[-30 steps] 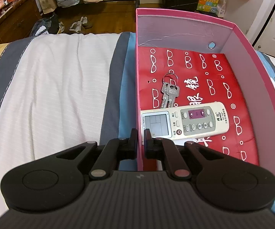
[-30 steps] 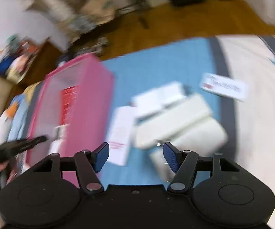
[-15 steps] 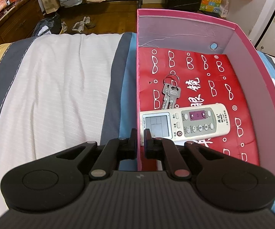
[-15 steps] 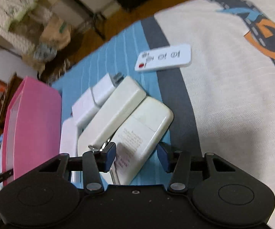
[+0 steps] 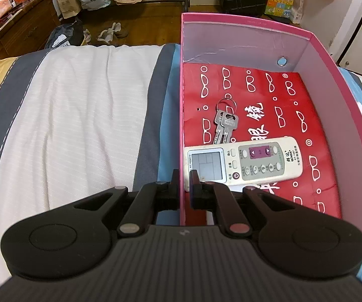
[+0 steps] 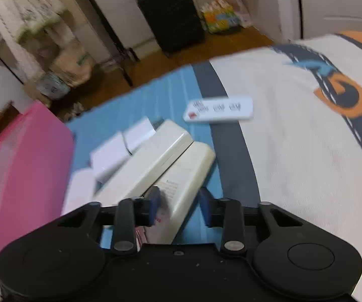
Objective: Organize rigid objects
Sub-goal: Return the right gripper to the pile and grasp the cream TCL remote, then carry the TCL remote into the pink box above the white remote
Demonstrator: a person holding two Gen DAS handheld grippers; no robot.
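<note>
We count one pink box (image 5: 331,80), one remote (image 5: 243,162) and two keys (image 5: 225,125) inside it, plus one small flat remote (image 6: 218,109) outside.

Left gripper (image 5: 184,185): matte black body with a ribbed near housing bearing a small pale lightning mark, two round flat discs at its sides, and linkage arms pinned by one silver and one dark red pivot cap; the fingers (image 5: 174,183) are black. Right gripper (image 6: 179,207): smooth black body, speckled with dust, two silver pivot caps, a central screw, and blue pads (image 6: 153,205).
</note>
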